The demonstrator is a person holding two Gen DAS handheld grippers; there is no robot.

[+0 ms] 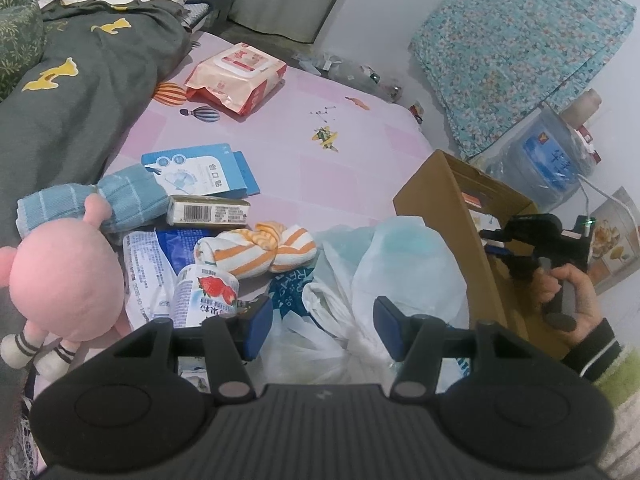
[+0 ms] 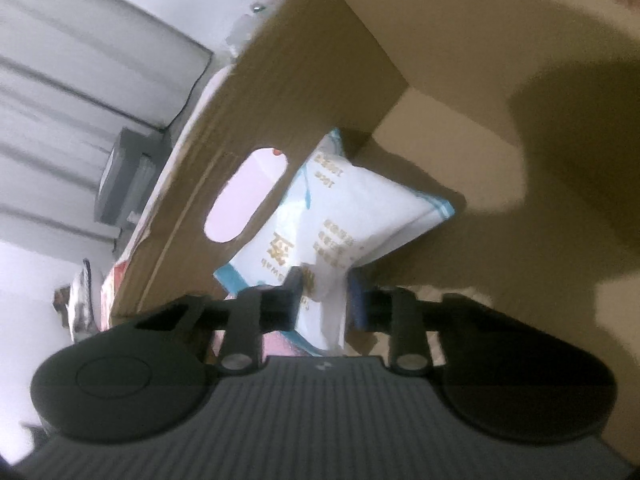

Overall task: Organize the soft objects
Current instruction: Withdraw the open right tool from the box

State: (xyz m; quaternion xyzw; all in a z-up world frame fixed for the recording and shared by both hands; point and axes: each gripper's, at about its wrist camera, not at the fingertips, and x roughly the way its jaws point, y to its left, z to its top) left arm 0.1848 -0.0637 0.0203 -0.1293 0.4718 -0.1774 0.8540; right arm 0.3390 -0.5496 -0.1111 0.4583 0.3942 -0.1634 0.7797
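Note:
My left gripper (image 1: 323, 326) is open and empty above white plastic bags (image 1: 384, 280) on the pink bed sheet (image 1: 320, 176). An orange-striped towel (image 1: 256, 252), a blue towel (image 1: 100, 204) and a pink plush toy (image 1: 66, 280) lie to its left. My right gripper (image 2: 325, 299) is shut on a white and blue soft pack (image 2: 344, 216) and holds it inside the cardboard box (image 2: 304, 80). In the left wrist view the right gripper (image 1: 536, 240) sits over the box (image 1: 440, 208).
A strawberry pouch (image 1: 208, 296), a barcode box (image 1: 208, 211), a blue packet (image 1: 196, 172) and a wipes pack (image 1: 236, 76) lie on the bed. A dark green duvet (image 1: 72, 100) covers the left. A floral cloth (image 1: 520, 48) and a water jug (image 1: 548, 160) stand at the right.

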